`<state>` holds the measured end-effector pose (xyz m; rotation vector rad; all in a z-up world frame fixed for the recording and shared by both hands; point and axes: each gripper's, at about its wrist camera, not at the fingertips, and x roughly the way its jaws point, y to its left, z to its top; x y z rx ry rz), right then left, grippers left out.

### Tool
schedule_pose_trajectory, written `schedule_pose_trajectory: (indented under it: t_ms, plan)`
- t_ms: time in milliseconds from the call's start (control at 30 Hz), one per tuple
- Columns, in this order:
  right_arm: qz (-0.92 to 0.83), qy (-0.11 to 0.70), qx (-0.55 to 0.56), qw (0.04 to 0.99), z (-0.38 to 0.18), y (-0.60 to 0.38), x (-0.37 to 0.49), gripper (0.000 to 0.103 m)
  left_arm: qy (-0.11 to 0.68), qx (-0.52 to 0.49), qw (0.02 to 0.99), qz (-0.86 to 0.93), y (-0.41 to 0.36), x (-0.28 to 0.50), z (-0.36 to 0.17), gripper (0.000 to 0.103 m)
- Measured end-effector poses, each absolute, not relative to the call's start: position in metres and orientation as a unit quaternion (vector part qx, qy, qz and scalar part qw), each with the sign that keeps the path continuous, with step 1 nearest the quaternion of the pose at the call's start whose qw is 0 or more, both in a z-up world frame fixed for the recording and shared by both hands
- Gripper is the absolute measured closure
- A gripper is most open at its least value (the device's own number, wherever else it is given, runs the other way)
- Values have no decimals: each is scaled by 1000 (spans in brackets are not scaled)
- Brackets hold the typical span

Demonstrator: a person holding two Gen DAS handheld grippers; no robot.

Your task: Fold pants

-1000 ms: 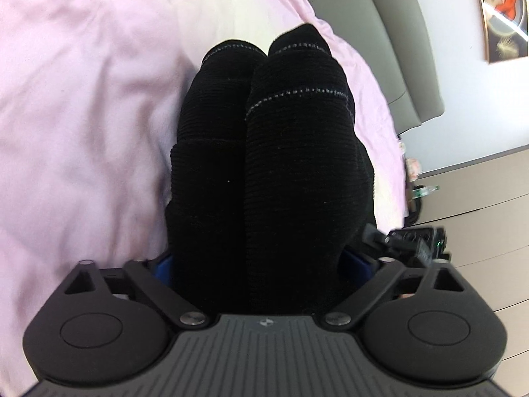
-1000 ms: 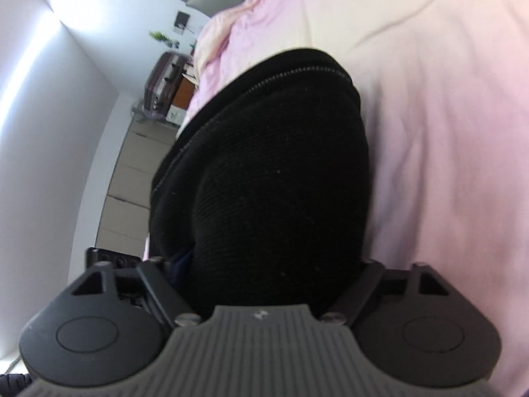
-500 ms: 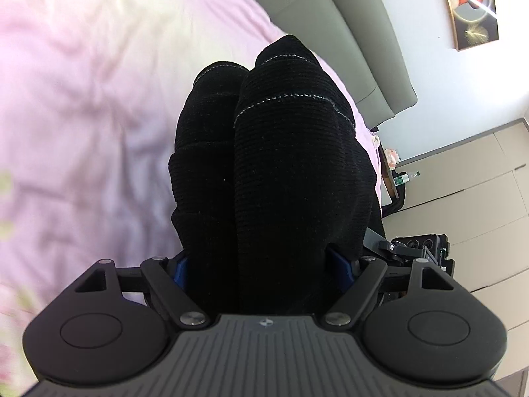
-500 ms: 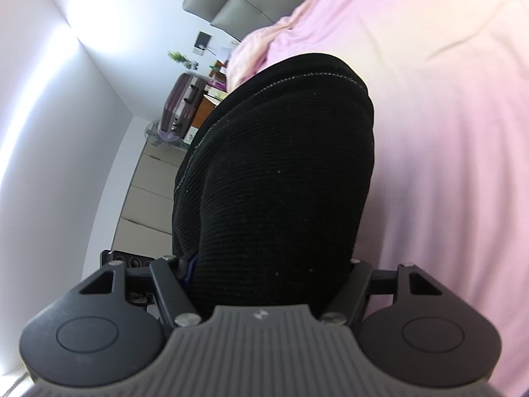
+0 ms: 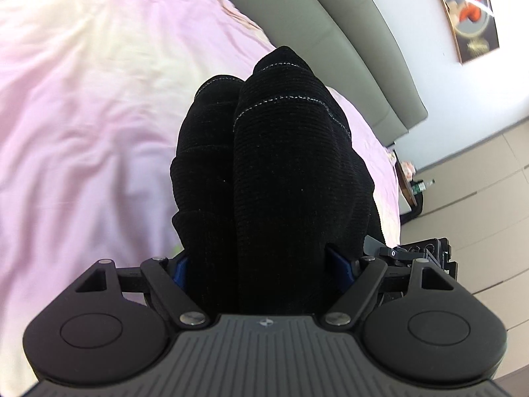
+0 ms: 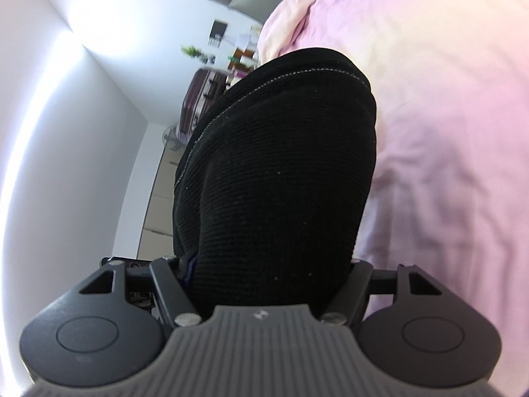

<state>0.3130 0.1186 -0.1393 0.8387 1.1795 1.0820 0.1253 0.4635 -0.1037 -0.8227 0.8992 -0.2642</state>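
Black corduroy pants (image 5: 274, 152), bunched in thick folds with pale stitching, fill the middle of the left wrist view. My left gripper (image 5: 261, 258) is shut on that bundle; its blue pads (image 5: 180, 266) press the cloth from both sides. In the right wrist view the same pants (image 6: 281, 165) bulge out of my right gripper (image 6: 267, 264), which is shut on them too. The fingertips of both grippers are buried in the fabric. The held folds hang above the pink bed sheet (image 5: 82, 115).
A grey padded headboard (image 5: 330, 39) borders the bed, with a framed picture (image 5: 469, 13) on the wall and beige cabinets (image 5: 479, 182) beyond. A maroon suitcase (image 6: 195, 99) and a cluttered bedside table (image 6: 241, 56) stand past the sheet (image 6: 446, 132).
Both grippers have risen and travelled with the pants in their grip. The sheet now lies further below, and the headboard and bedside clutter have come further into view.
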Motion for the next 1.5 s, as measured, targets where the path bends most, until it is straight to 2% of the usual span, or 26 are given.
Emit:
schedule_pose_trajectory:
  t_ms: [367,600,667,767,1200,1300,1367,1400,1467,1500]
  plan:
    - [462,546,353,603,-186,200,288,39,439,-409,794,-100,542,102,-151,12]
    - [443,561,342,610,-232,216,286,38,452,-407,791,-69,547,107,-189,11]
    - [437,570,329,613,-239,212,287,34,457,-393,796,-65,544,108,-191,10]
    - [435,584,324,605,-248,210,286,26,457,-378,802,-74,538,107,-188,9]
    - [423,559,316,639,-237,194,251,23,477,-289,827,-69,501,78,-143,9]
    - [398,539,299,680,-219,181,245,21,466,-291,834,-44,503,72,-130,16]
    - [388,493,243,740,-194,173,232,21,445,-291,846,-42,505,64,-114,26]
    - [392,463,201,769,-178,171,224,22,432,-290,853,-46,505,59,-106,26]
    - [402,406,132,810,-152,174,208,43,408,-277,867,-65,501,52,-86,26]
    - [407,386,107,821,-143,180,202,48,402,-262,874,-76,495,51,-78,26]
